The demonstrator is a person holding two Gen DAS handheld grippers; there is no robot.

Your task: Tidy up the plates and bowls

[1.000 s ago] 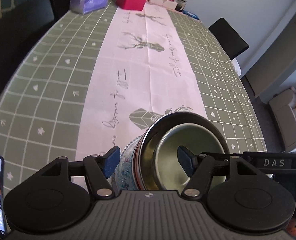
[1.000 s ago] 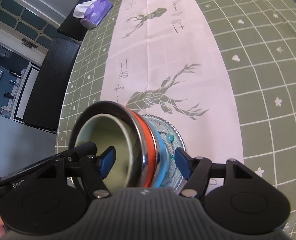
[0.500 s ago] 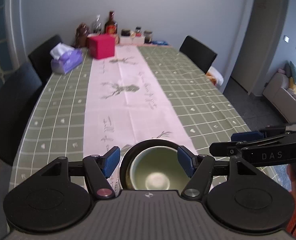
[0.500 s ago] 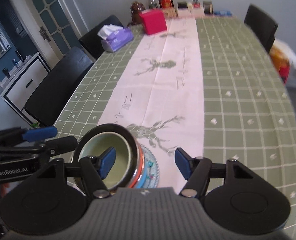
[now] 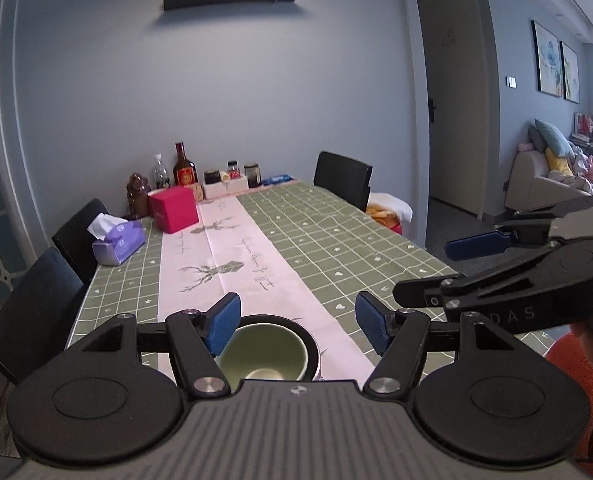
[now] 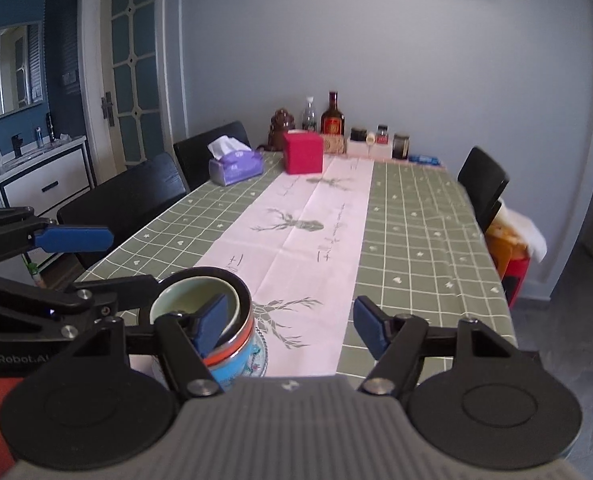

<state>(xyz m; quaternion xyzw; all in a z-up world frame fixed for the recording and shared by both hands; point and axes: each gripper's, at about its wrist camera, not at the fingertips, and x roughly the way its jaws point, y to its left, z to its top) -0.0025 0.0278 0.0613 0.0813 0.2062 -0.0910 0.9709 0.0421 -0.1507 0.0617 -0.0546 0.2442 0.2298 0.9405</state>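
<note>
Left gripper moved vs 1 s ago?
Yes. The left gripper has pulled up and back, still open: the stack of nested bowls now sits low between its fingers, and the far pink tissue box looks upright.

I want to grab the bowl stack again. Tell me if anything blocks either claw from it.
Nothing visible does. The left claw is open right over the stack's green bowl, and the right claw is open beside the stack, with only bare tablecloth around.
</note>
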